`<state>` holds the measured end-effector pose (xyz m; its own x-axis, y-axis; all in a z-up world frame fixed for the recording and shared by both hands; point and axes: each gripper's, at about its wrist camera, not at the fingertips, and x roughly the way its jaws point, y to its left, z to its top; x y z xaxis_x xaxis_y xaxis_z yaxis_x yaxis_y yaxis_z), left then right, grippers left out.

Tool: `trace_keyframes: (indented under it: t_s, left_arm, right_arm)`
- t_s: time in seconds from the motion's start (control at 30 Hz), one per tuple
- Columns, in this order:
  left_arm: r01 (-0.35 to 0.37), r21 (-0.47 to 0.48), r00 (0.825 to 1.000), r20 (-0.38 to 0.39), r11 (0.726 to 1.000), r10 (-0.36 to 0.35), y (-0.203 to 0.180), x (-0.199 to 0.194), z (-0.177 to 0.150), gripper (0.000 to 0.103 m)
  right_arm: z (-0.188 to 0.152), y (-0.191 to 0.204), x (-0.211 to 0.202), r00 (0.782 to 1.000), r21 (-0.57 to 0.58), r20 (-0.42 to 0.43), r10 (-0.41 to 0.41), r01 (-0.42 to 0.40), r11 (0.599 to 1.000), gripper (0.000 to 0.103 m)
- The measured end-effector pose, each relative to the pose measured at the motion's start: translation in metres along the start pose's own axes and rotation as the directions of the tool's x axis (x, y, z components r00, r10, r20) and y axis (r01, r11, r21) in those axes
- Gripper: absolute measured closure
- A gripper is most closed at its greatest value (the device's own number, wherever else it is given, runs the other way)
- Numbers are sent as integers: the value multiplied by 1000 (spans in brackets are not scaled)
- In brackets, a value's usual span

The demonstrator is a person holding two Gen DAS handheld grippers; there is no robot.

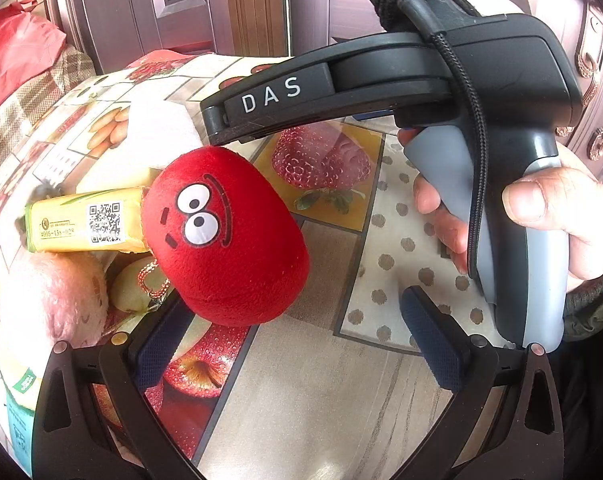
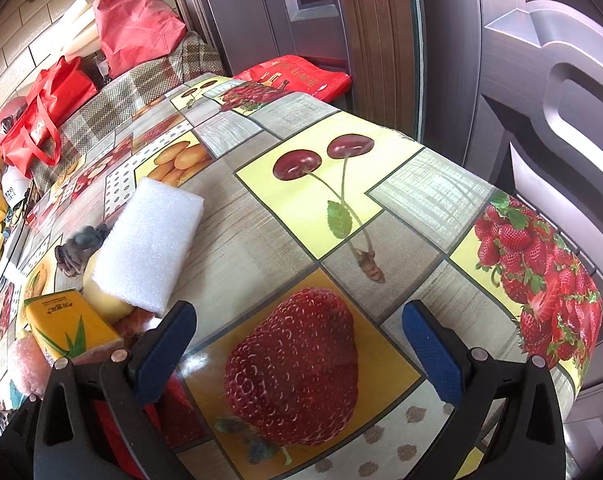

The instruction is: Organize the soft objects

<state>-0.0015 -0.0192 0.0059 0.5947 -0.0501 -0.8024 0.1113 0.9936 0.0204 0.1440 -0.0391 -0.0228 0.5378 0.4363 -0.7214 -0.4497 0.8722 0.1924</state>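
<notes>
Fruit-printed oilcloth covered the bench (image 2: 401, 184), where a red plush toy (image 1: 225, 236) lay beside a yellow tissue pack (image 1: 81, 224) and white foam block (image 2: 149, 244). Both the left gripper (image 1: 297, 340) and right gripper (image 2: 301, 344) had fingers spread, holding nothing.

The red plush toy (image 1: 225, 236) covers one end of the yellow pack (image 1: 85, 224) and part of a small chain (image 1: 151, 278), the pink plush (image 1: 49, 300) is cut by the left edge, and the white foam block (image 2: 149, 244) hides most of a yellow thing under it.
</notes>
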Motion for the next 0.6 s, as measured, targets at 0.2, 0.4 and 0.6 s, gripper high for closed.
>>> trace_keyframes:
  t_s: [0.2,0.4,0.6]
  left_arm:
    - [0,0,1000,0,1000,0,0,0,0,1]
    - [0,0,1000,0,1000,0,0,0,0,1]
    - [0,0,1000,1,1000,0,0,-1,0,1]
  right_arm:
    - [0,3,0,1000,-3,0,4,-4,1000,0]
    - [0,2,0,1000,1,2,11,-11,1000,0]
    - [0,1,0,1000,0,3,20,-20,1000,0]
